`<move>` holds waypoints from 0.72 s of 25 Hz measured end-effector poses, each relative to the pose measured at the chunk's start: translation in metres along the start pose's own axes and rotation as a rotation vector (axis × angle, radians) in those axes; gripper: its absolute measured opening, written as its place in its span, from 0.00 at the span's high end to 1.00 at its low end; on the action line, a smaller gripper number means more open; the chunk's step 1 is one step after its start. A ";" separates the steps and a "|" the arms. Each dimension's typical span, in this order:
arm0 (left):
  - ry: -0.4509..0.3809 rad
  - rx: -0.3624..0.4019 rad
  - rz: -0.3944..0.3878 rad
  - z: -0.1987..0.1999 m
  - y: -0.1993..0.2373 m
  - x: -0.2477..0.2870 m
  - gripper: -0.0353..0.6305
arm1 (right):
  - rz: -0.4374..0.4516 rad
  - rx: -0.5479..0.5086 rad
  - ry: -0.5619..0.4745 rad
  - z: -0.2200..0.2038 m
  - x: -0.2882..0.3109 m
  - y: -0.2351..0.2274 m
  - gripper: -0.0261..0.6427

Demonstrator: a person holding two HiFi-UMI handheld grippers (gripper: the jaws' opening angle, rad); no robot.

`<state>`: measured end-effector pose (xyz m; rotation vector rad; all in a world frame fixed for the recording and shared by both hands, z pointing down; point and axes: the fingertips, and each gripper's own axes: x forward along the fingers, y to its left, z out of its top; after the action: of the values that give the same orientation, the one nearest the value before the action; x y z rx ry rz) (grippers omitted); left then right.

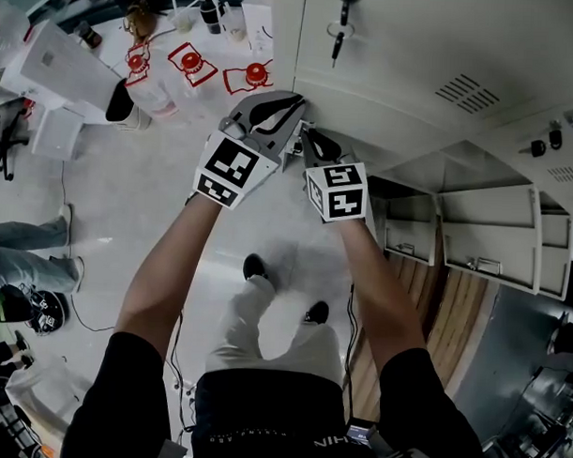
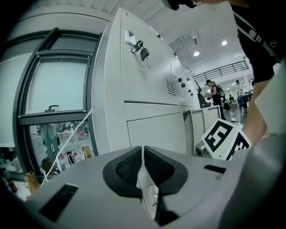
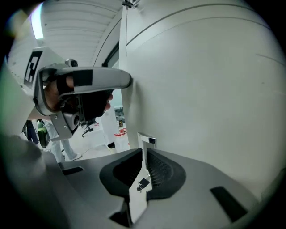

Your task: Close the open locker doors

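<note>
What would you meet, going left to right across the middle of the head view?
Bystander's legs → left gripper → right gripper, each shut on a door edge → open locker doors.

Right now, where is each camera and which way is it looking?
Head view: on the person's head, facing steeply down; shows both forearms, legs, left gripper and right gripper at the lockers.
Left gripper view: on the left gripper, facing along its jaws, shut on a locker door edge, toward the lockers; right gripper and a forearm show.
Right gripper view: on the right gripper, facing along its jaws, shut on the same edge; left gripper shows.
Shared: both gripper views show that door edge.
</note>
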<state>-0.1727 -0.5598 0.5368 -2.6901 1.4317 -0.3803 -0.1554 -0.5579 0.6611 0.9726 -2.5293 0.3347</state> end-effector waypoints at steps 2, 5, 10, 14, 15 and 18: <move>0.004 0.004 0.002 0.001 0.002 0.000 0.90 | -0.012 0.007 -0.004 0.001 -0.009 -0.008 0.88; 0.010 0.012 -0.002 0.001 0.002 0.001 0.90 | -0.021 0.048 0.026 -0.012 -0.013 -0.018 0.88; 0.001 0.033 -0.025 0.000 -0.003 0.004 0.90 | -0.031 0.201 0.067 -0.052 -0.004 -0.019 0.88; -0.011 0.045 -0.035 -0.003 -0.003 0.005 0.90 | -0.024 0.362 0.045 -0.074 0.012 -0.012 0.88; -0.014 0.047 -0.037 -0.004 -0.003 0.005 0.90 | -0.020 0.407 0.035 -0.077 0.016 -0.010 0.88; -0.021 0.052 -0.043 -0.005 -0.002 0.005 0.90 | 0.001 0.588 -0.009 -0.084 0.027 -0.007 0.88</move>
<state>-0.1695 -0.5624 0.5426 -2.6793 1.3421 -0.3851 -0.1444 -0.5488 0.7480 1.1681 -2.4797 1.1181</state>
